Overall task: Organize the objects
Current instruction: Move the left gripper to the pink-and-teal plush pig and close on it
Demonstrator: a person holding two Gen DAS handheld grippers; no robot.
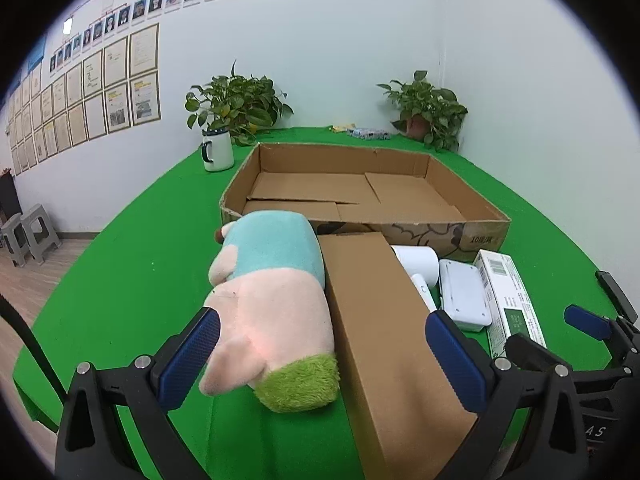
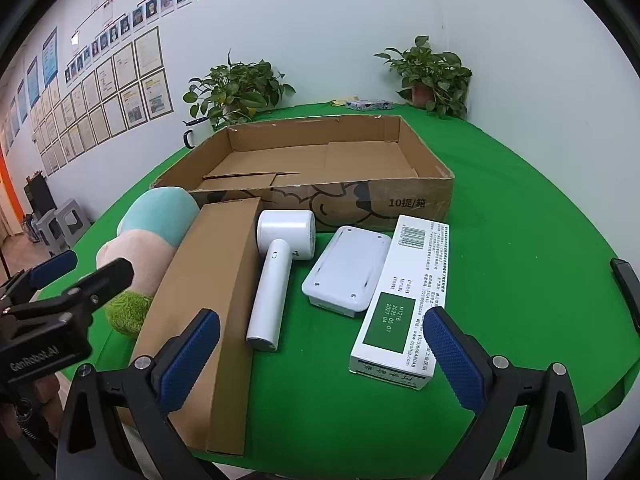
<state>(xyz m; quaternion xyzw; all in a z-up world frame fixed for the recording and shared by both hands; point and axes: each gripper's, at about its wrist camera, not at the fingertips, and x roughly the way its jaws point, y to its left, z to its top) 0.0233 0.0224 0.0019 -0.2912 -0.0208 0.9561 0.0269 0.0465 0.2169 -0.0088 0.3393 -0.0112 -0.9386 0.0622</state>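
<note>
Green felt tabletop [image 2: 500,208] holds one open cardboard tray [image 2: 400,200], one plush toy [image 1: 272,296], one brown carton [image 2: 212,292], three white items; left gripper [image 1: 320,354] and right gripper [image 2: 320,354] both spread, empty

A green table [image 2: 500,208] is covered with things. A big open box [image 2: 320,160] is set in the middle. A soft toy [image 1: 272,300], a long brown box [image 2: 216,292], a white dryer [image 2: 280,264], a white case [image 2: 348,268] and a white carton [image 2: 404,300] are laid just in front of it.

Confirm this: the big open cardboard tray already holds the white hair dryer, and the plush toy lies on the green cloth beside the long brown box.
Not quite. The big open cardboard tray is empty; the white hair dryer lies on the green cloth in front of it, as the right wrist view shows. The plush toy does lie beside the long brown box.
</note>
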